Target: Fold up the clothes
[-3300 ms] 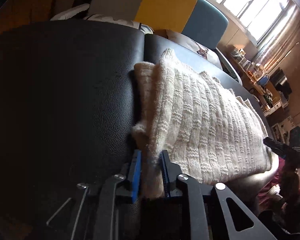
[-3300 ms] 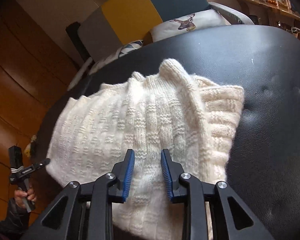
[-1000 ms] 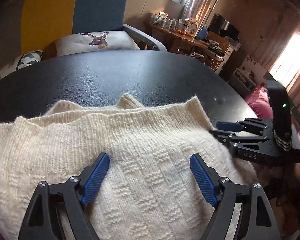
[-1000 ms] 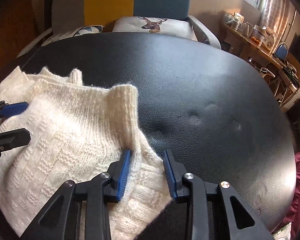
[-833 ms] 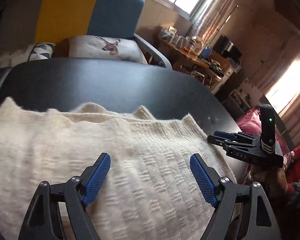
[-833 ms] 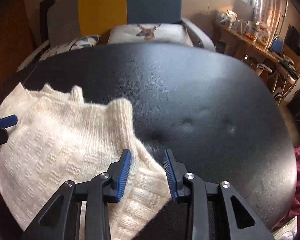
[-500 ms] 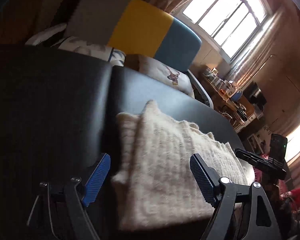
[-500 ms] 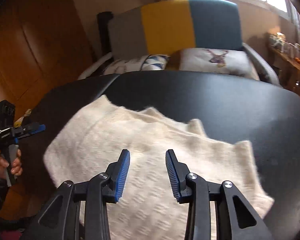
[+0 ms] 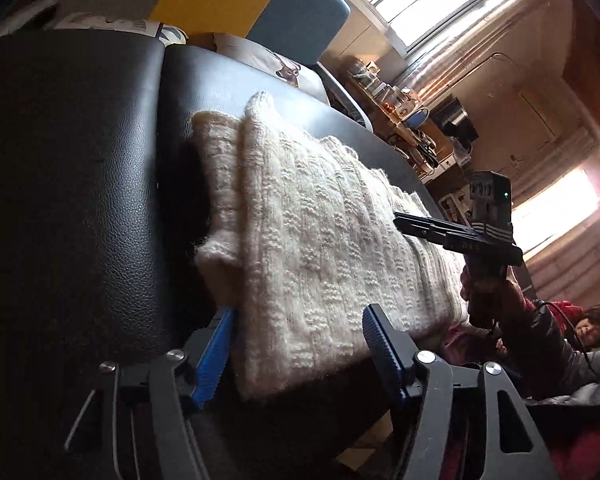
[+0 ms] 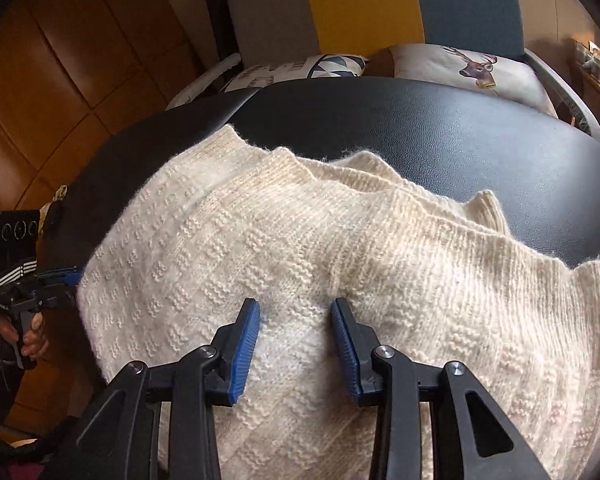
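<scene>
A folded cream cable-knit sweater (image 10: 300,248) lies on a black leather tabletop (image 10: 460,132) beneath the narrowly parted right gripper (image 10: 296,344), with the wide-spread left gripper (image 9: 300,344) straddling its end.

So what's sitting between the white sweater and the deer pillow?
Only bare black tabletop separates the sweater from the deer pillow; the right wrist view shows it.
</scene>
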{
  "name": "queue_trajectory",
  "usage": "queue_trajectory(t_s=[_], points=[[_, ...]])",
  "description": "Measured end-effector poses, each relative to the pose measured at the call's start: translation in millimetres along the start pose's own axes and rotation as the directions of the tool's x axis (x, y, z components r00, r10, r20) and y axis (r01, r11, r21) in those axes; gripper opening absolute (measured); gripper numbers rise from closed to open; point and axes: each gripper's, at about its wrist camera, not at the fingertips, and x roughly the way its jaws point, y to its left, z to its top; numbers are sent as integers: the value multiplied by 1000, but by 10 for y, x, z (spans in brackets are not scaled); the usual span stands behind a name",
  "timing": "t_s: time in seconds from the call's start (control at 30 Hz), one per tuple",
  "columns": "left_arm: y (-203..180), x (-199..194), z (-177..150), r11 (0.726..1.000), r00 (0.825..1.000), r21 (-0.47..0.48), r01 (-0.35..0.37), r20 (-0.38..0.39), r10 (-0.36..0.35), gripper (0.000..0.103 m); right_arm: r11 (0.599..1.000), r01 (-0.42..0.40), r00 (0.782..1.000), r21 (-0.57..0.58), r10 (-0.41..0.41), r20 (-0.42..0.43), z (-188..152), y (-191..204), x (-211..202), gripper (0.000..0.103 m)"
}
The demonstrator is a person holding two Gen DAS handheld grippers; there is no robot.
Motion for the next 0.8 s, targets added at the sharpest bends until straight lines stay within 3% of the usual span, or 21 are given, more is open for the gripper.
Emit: queue_trajectory(t_s=[0.1,0.13,0.17,0.2,0.3,0.43,0.53,0.63,0.7,0.8], points=[[-57,-30,-35,995,995,7,100,-4,-100,50,999,20,1000,-31,-20,-3,8,-4,-3,37],[-73,24,-50,995,995,9,95,-17,-95,44,999,20,1000,-42,-20,1,1,-15,-12,37],[-84,88,-73,998,997,13,67,-31,-66,20,998,15,1000,-54,-15,6,-11,-30,-25,37],[-65,134,-124,998,997,-5,57,-48,-57,6,998,11,1000,-66,-10,12,-23,-45,-37,37],[27,44,-401,986,989,-96,137,-49,-142,6,999,-31,999,-31,32,28,-81,-214,-81,36],[107,-96,-702,975,987,-166,147,-35,-154,6,989,-123,989,78,115,94,-157,-441,-95,29],[-9,-125,-683,978,990,-163,131,-33,-138,8,993,-102,990,57,96,104,-163,-390,-104,30],[-138,-234,-518,987,995,-134,94,-9,-96,27,994,-102,988,45,96,117,-177,-372,-129,32],[-181,-315,-355,992,997,-112,58,47,-53,51,992,-112,988,66,104,113,-156,-371,-150,34],[-174,-305,-71,994,994,-106,1,111,10,57,993,-93,991,76,84,106,-85,-325,-210,38]])
